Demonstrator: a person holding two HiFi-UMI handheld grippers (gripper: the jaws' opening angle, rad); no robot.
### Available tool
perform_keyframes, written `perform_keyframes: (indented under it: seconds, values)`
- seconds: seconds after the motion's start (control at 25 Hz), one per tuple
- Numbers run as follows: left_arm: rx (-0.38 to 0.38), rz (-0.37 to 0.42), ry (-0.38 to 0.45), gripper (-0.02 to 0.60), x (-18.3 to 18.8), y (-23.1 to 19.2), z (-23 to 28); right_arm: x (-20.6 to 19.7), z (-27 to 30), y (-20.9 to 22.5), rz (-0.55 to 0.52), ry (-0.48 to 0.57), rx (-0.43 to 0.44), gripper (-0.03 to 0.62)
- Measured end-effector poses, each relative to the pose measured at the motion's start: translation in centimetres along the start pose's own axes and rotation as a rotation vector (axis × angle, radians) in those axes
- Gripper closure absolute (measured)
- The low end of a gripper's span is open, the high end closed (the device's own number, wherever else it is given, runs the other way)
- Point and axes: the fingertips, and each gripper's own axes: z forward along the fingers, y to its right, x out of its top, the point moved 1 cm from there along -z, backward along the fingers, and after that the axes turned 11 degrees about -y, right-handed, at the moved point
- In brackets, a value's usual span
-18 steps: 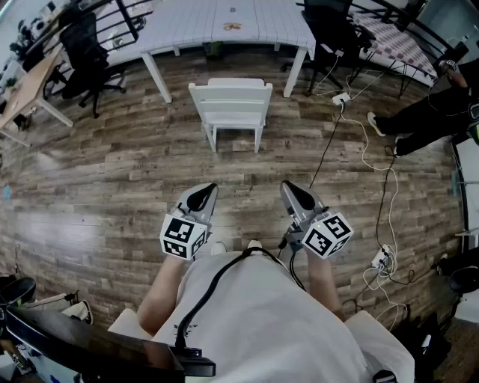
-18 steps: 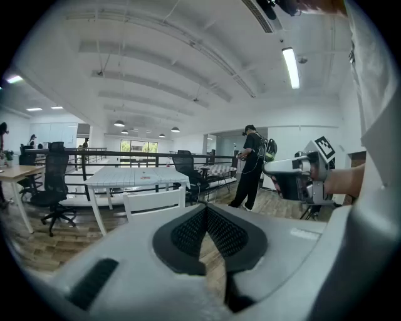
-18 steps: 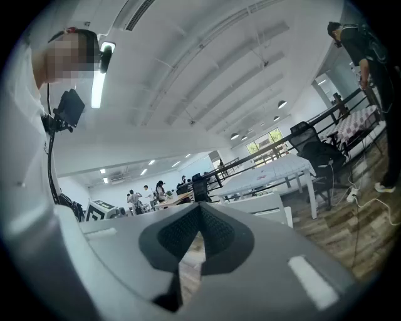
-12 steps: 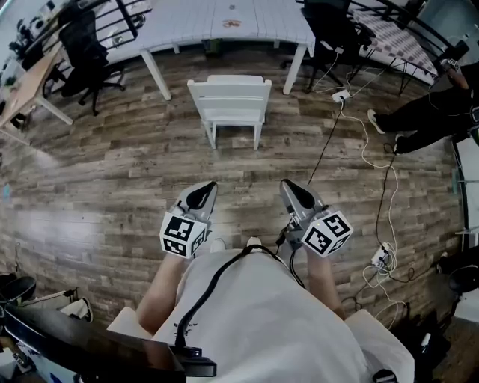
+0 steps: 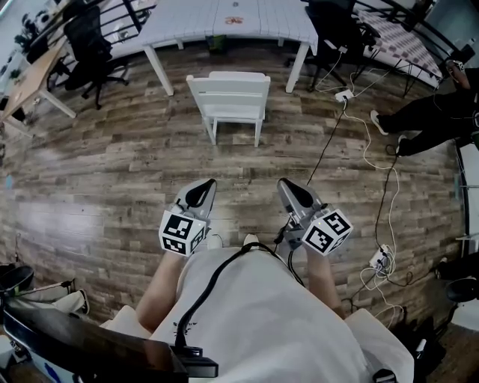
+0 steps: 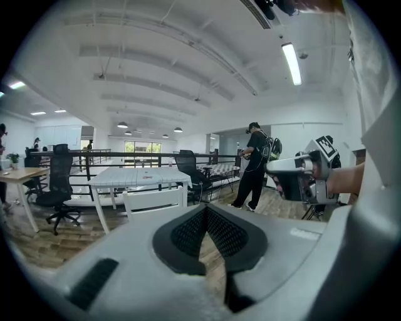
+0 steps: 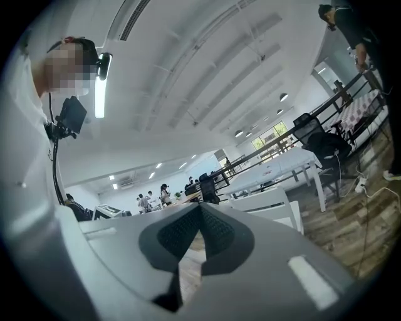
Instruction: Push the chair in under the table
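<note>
Left claw [image 5: 205, 188] and right claw [image 5: 287, 187] are hanging closed and empty at the person's waist, well apart from the chair, so the approach is looking like the step in hand.

The wood floor [image 5: 112, 172] is lying open between the person and the white slatted surface [image 5: 262, 19]. The white chair [image 5: 228, 97] is standing just in front of that surface, backrest facing the person, roughly between its two near legs.

To do this well, I would be walking straight up and setting both closed tips against the backrest's top rail, one near each end. Pushing evenly and level should be keeping the chair from skewing toward a surface leg or tipping. The white cable [image 5: 359, 127] trailing on the floor to the right is worth avoiding underfoot.

The far side of the surface is being cut off by the frame. The backrest is hiding the seat front and front legs, so I cannot tell whether the seat is already partly underneath. A small item on the surface is too small to identify.
</note>
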Motion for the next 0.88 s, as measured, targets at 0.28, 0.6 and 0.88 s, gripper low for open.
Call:
perform_keyframes:
  seconds: [0.28, 0.6, 0.88]
  values:
    - [0.012, -0.047, 0.003, 0.575, -0.7, 2.6, 0.5, -1.3, -2.3, 1.4, 0.023, -0.030, 0.032, 0.588]
    - [0.036, -0.049, -0.016, 0.575, -1.6, 4.9, 0.8, -3.0, -4.2, 3.1, 0.010, -0.076, 0.044, 0.588]
    - [0.062, -0.048, -0.014, 0.575, -1.1, 4.4, 1.2, -2.5, -3.9, 3.5, 0.006, -0.077, 0.065, 0.588]
